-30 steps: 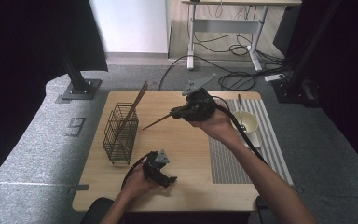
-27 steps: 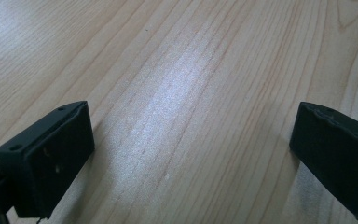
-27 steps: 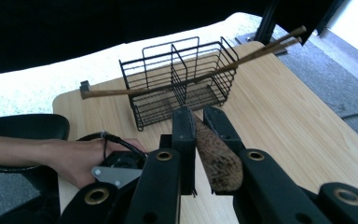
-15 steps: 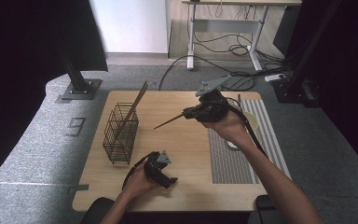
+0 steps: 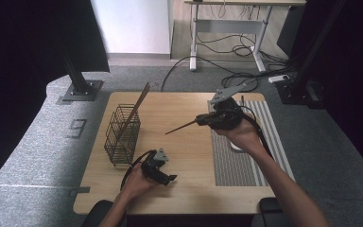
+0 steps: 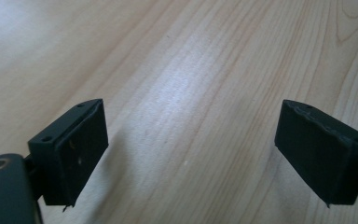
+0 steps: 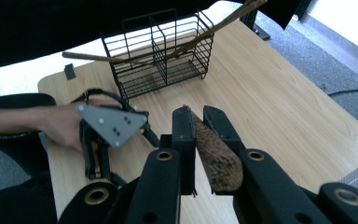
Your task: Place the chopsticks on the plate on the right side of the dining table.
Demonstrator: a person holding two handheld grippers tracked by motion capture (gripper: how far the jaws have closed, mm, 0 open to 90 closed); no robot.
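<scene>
Both grippers are black. The right gripper (image 5: 199,121) carries a grey three-cornered plate with small dark screw holes, and brass-ringed pivots sit at the base of its fingers (image 7: 183,135). The left gripper (image 6: 193,156) has blocky matte fingers (image 6: 74,151); a black cable loops from its 9 o'clock side. Forearms bare.

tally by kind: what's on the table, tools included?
Wire basket: 1
Wooden utensils: 2, one leaning in the basket, one held in the right tool
Ribbed mat: 1
Tools: 2, left open and resting on the table, right shut on its utensil
Total: 6
</scene>
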